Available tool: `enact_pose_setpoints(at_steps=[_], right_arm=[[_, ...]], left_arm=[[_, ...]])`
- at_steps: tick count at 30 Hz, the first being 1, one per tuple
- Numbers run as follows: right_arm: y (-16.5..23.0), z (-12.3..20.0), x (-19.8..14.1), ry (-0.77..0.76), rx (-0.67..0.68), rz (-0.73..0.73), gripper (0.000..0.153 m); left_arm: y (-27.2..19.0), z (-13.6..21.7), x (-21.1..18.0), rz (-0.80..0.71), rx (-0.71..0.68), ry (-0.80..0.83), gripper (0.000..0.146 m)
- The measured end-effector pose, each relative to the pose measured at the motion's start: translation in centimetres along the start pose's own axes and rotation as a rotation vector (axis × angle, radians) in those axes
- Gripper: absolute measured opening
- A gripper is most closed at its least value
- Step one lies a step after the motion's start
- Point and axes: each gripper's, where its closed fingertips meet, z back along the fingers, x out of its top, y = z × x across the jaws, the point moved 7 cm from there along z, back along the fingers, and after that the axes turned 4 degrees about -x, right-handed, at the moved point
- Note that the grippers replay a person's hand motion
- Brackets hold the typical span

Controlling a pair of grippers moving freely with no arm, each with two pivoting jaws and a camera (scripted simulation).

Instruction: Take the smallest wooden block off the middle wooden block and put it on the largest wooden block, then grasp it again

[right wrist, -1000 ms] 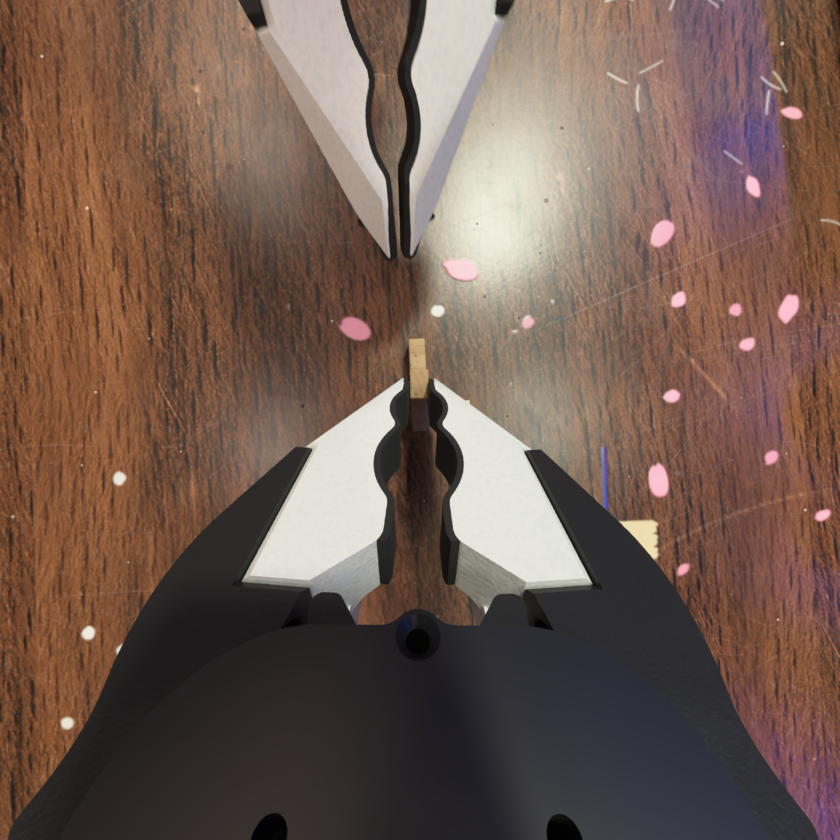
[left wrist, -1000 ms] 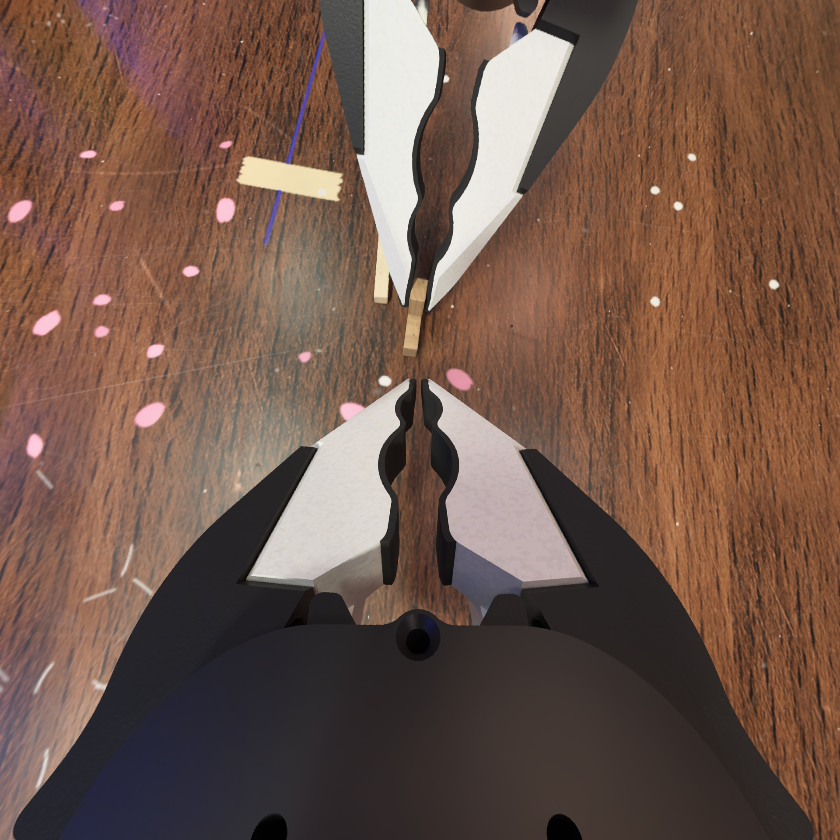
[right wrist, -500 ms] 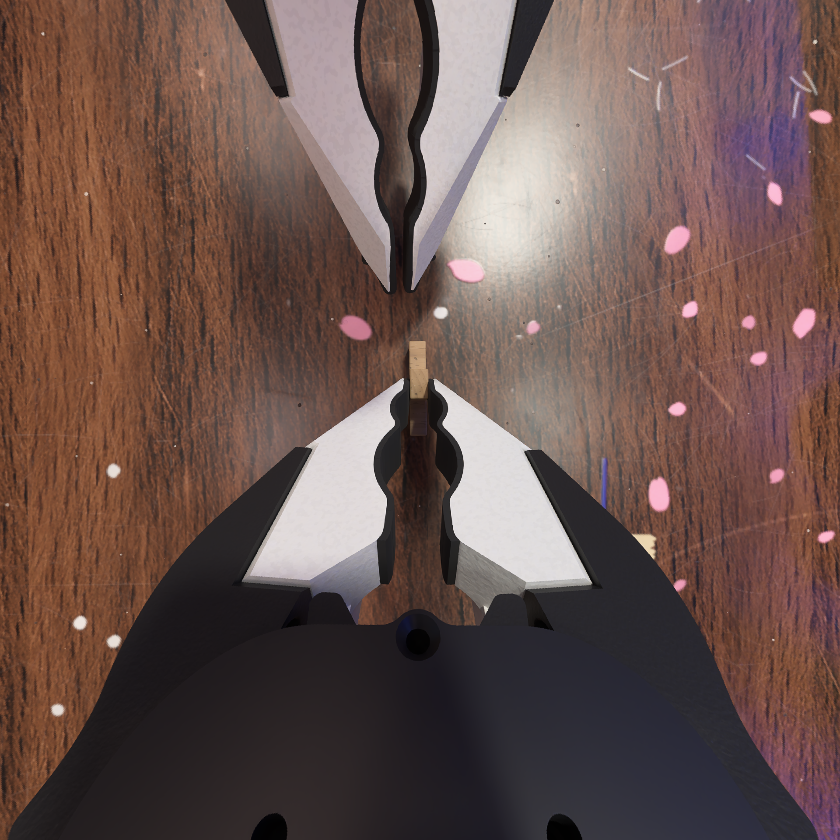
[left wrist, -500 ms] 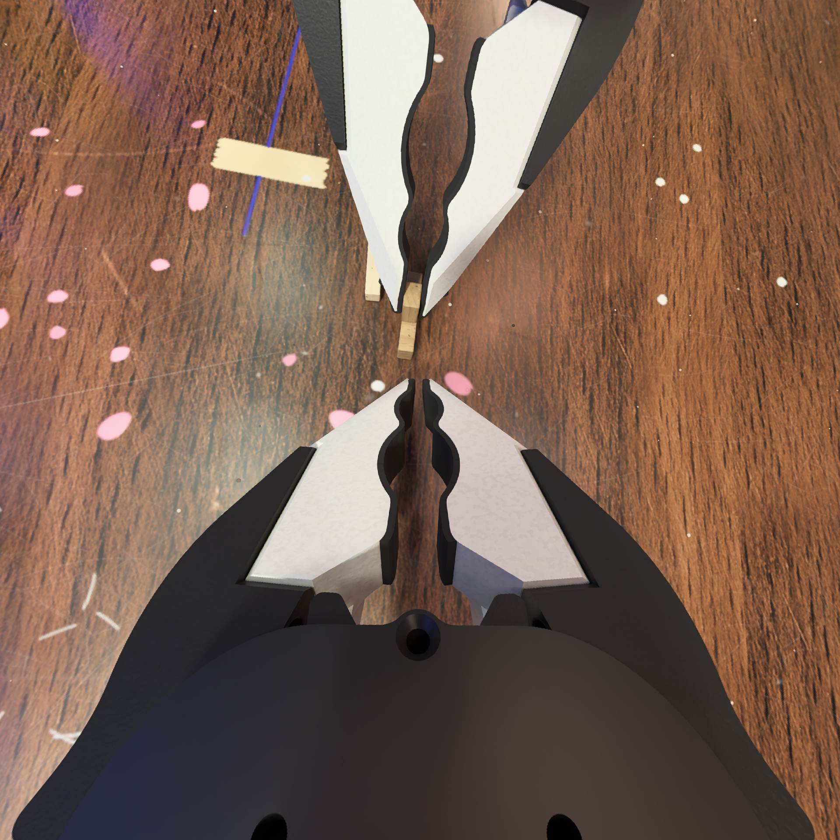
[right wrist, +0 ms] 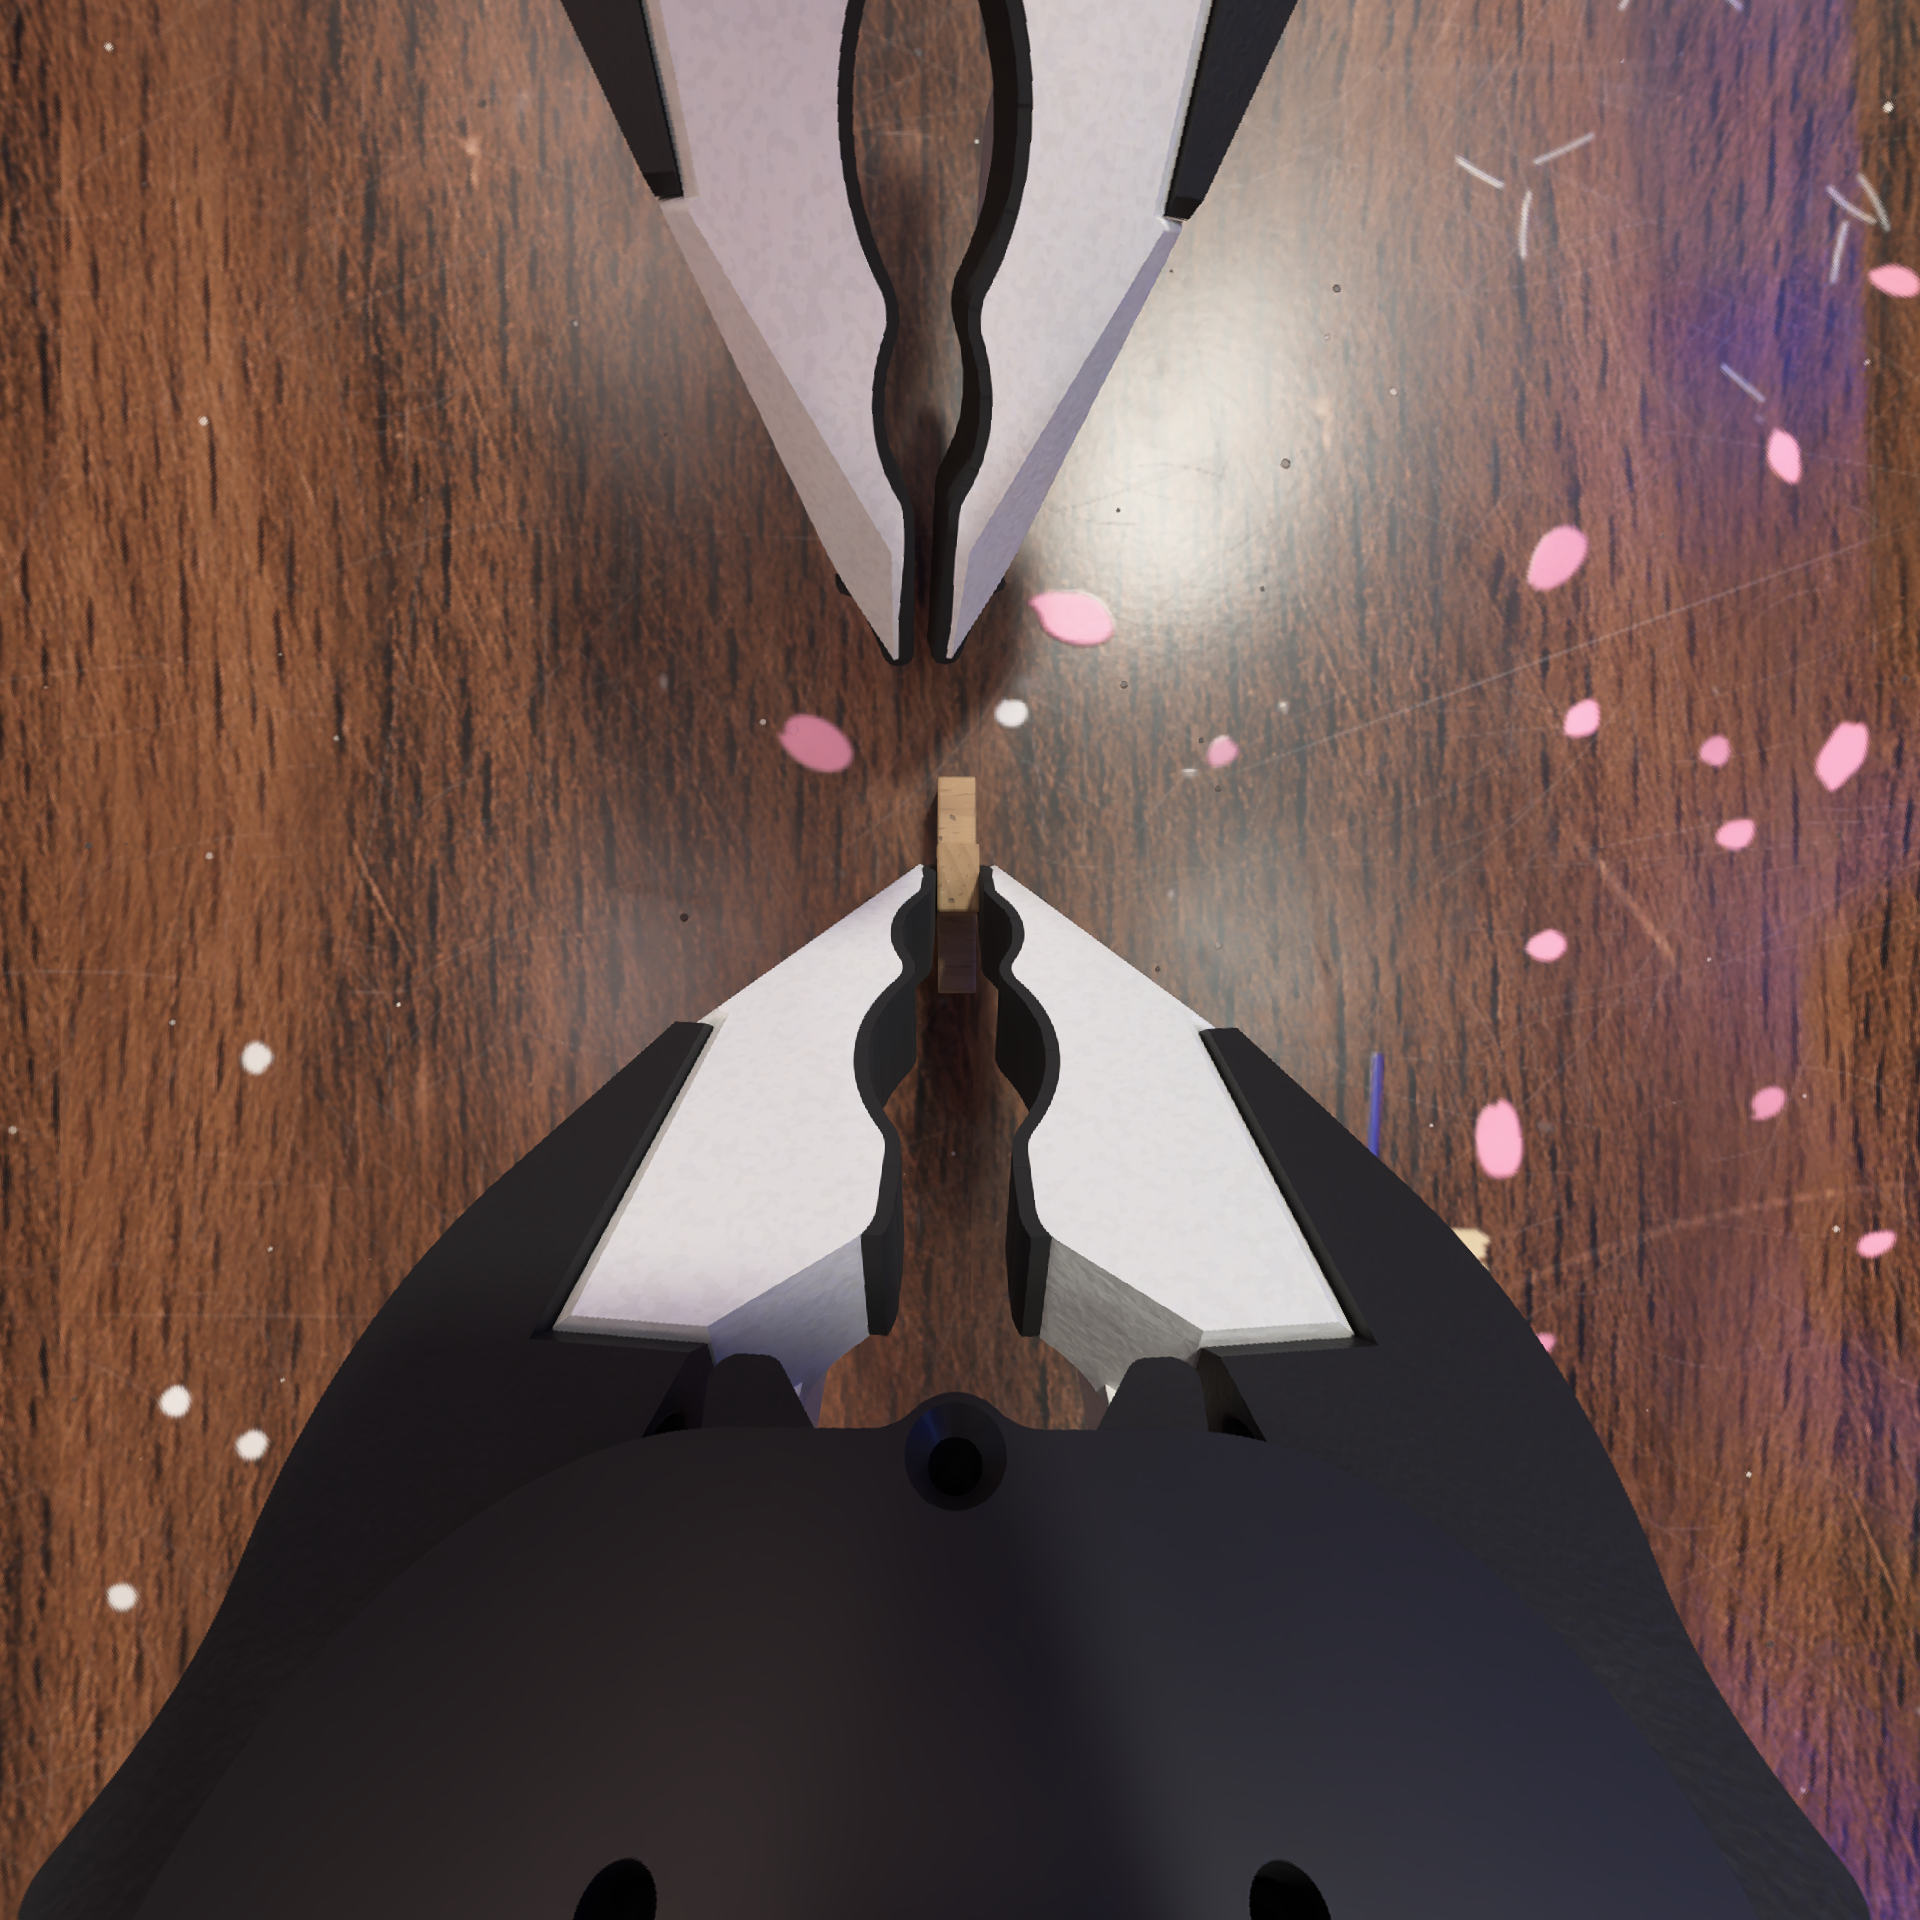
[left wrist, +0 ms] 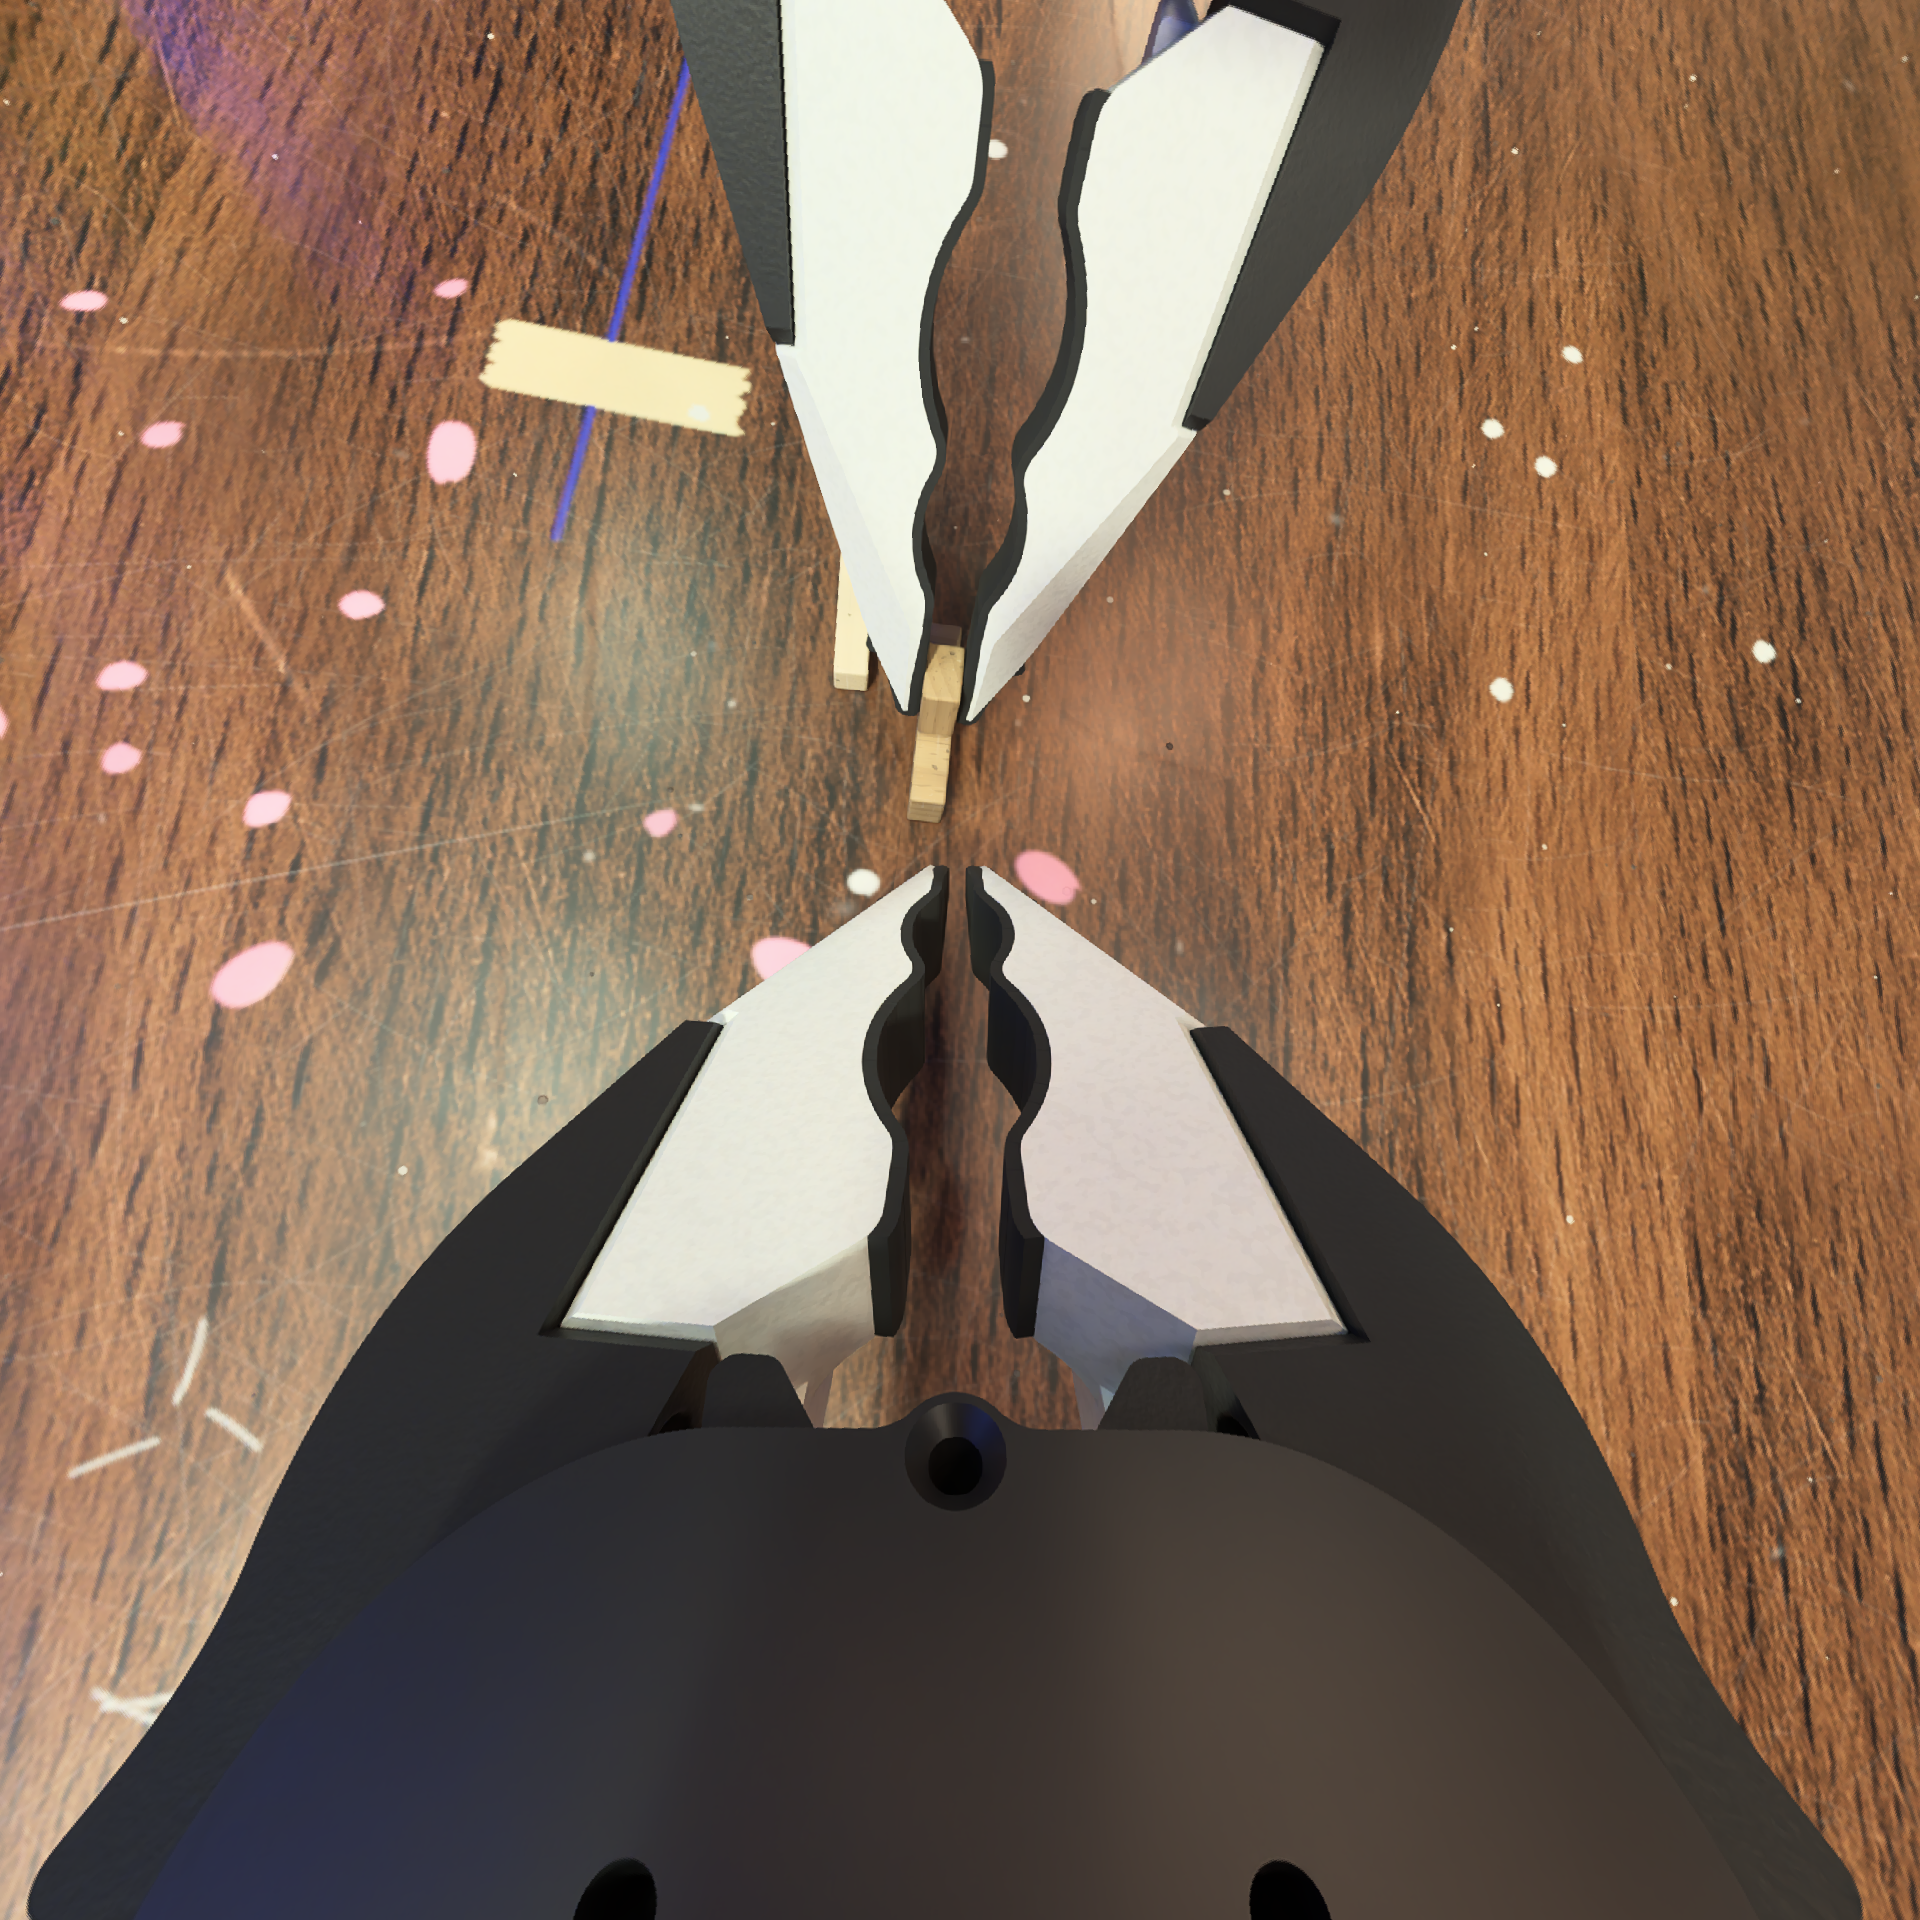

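The right hand-held gripper (right wrist: 957, 873) keeps its narrow pinch on the small pale wooden block (right wrist: 957, 847); the left hand-held gripper (left wrist: 956, 873), nearly closed and empty, has neared that block above the dark wooden surface (left wrist: 1455, 935); placement still pending.

Probably a workshop: scratched, paint-flecked wooden tabletop (left wrist: 1558, 935) with taped scrap (left wrist: 615, 376).

Small pale wooden block (right wrist: 957, 868) — upright, on edge, nipped between right tongs (right wrist: 957, 883)
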Motion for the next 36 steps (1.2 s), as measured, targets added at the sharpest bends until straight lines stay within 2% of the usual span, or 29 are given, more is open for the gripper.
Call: enact_pose_setpoints(at_steps=[1,4,7,21,24,28,36], right_arm=[[0.0,0.1,0.0,0.003,0.004,0.002,0.008],[-0.2,0.5,0.2,-0.025,-0.004,-0.002,0.026],[-0.4,0.7,0.7,-0.05,0.022,-0.016,0.02],[-0.5,-0.4,1.1,0.028,0.067,0.027,0.019],[-0.5,-0.4,1.2,0.033,0.07,0.047,0.015],[-0.5,-0.4,1.4,0.052,0.084,0.126,0.007],[-0.7,-0.5,2.0,0.126,0.122,0.256,0.007]], left_arm=[[0.0,0.0,0.0,0.0,-0.001,0.0,0.003],[0.0,0.0,0.0,0.0,-0.002,-0.003,0.003],[-0.1,-0.2,-0.1,0.002,-0.011,-0.005,0.003],[-0.2,-1.0,-0.4,0.003,-0.023,0.006,0.003],[-0.2,-1.1,-0.5,0.002,-0.023,0.009,0.003],[-0.2,-1.2,-0.5,0.003,-0.024,0.009,0.003],[-0.2,-0.9,-0.6,0.012,-0.028,-0.025,0.002]])
